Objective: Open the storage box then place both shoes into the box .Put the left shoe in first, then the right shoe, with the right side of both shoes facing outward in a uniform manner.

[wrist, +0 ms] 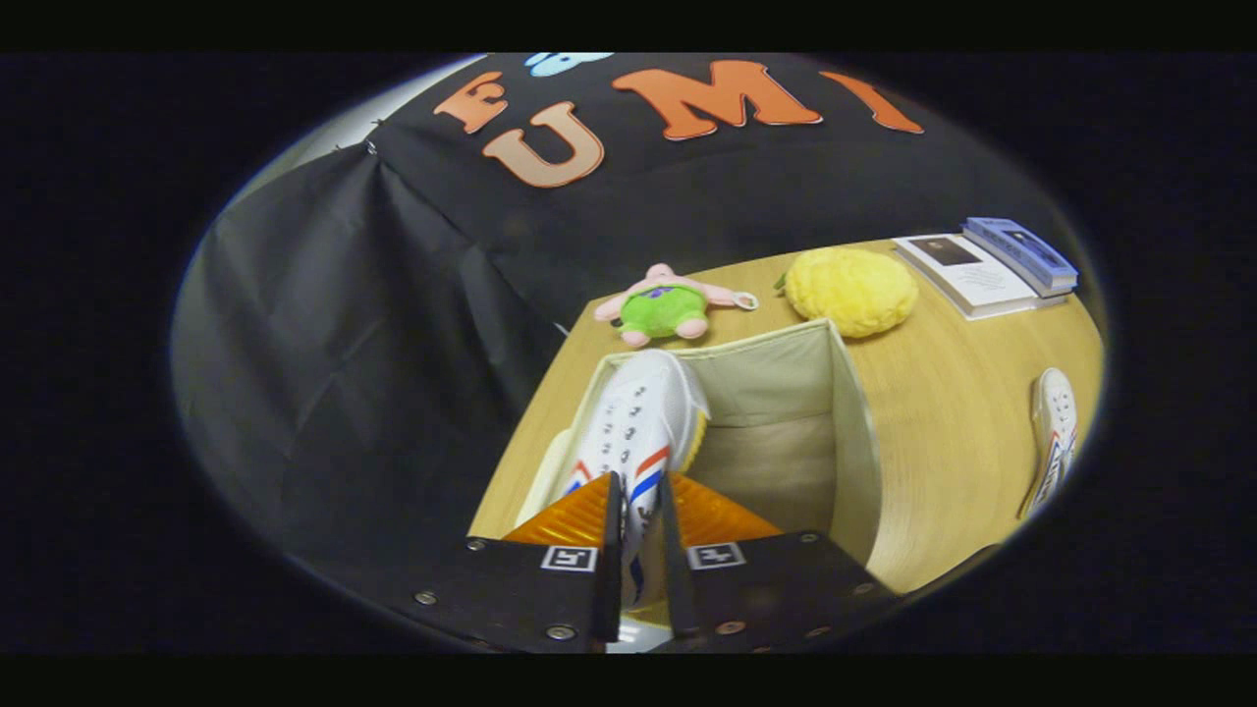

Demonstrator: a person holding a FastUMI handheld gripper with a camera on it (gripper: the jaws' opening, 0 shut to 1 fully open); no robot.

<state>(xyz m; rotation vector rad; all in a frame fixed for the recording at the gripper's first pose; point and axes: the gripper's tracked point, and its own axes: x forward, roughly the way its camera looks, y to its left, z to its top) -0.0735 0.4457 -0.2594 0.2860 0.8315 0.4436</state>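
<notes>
Pinching shoe (640, 422) between claw (639, 491) fingers, over box (852, 432)

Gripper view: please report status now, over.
Gripper shut on white shoe, holding it over the open storage box. Second shoe lies on the table beside the box. Nothing in the way.

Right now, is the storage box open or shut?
Open: the storage box shows its bare inner walls, and the gripper holds a white shoe over its opening.
</notes>
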